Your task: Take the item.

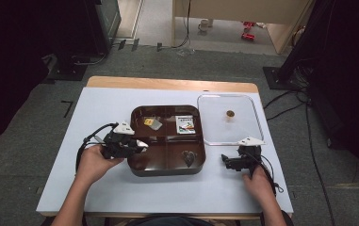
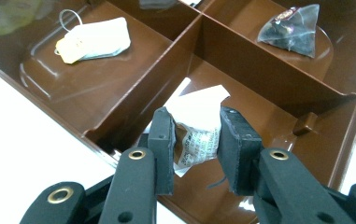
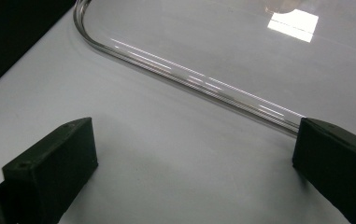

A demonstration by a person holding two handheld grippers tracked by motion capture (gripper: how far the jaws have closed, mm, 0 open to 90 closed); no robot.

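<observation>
1. Sachet [image 2: 199, 126], white and crumpled with small print on it, sits pinched between the two black pads of the left gripper [image 2: 195, 151], above the floor of the near left compartment of the brown tray [image 2: 241, 63]. It looks lifted clear of the floor, though its lower edge is hidden behind the jaws.
2. Judged from this, the pick is made but the sachet has not left the tray or reached any resting place; where it belongs cannot be told.
3. Three other compartments hold one item each: a tea bag with a yellow tag [image 2: 96, 39] in the one behind the sachet's, a dark pyramid bag [image 2: 295, 30] in the one beside it, and a printed packet [image 1: 185, 125] in the far right one. None is touched, so they are either sorted already or waiting.
4. In the high view the left gripper [image 1: 139, 146] reaches over the tray's left rim.
5. Right gripper [image 1: 225, 161] rests near the table [image 1: 120, 188], well apart from the tray, its jaws spread wide with nothing between them.
6. Clear lid [image 1: 215, 134] lies flat just beside the tray's right side, a small brown knob [image 1: 230, 113] at its middle; refitting it appears undone.
</observation>
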